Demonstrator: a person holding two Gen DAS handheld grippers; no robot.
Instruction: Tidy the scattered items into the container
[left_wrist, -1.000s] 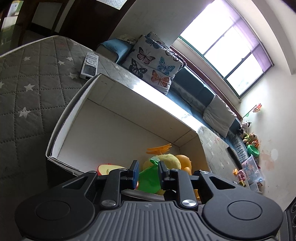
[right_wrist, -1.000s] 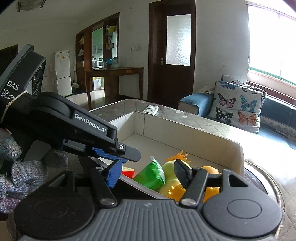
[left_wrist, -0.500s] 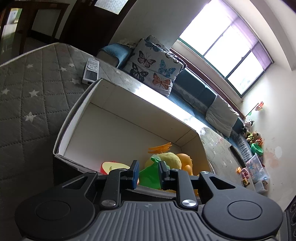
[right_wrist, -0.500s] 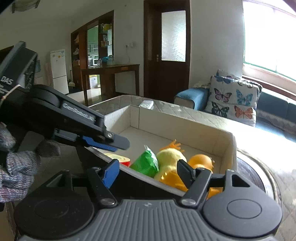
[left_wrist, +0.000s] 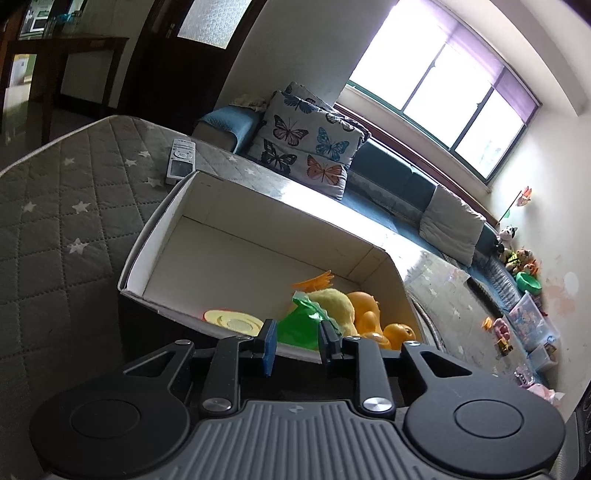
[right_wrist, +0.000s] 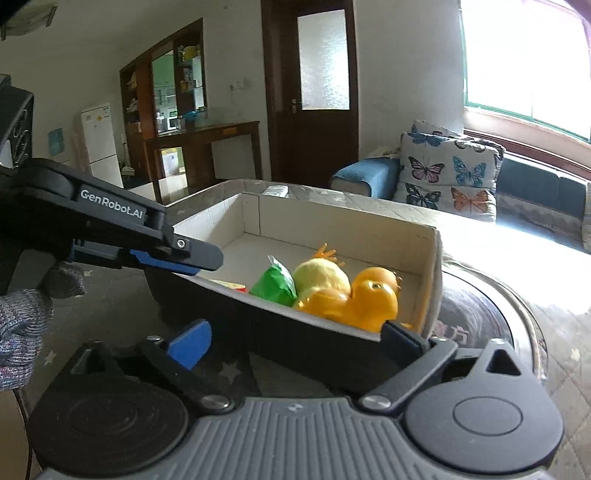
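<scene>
The near wall of the cardboard box hides the undersides of everything inside it, so from the right wrist view only the tops show: a green packet, a yellow plush toy and an orange rubber duck bunched at one end, with a red-and-yellow disc mostly cut off behind the rim. The rest of the box floor is bare. The right gripper hangs just outside that wall, jaws spread wide and holding nothing. The left gripper sits at the rim, its jaws parted by a narrow gap and empty too. A remote control lies on the quilted mattress beside the box's far corner.
</scene>
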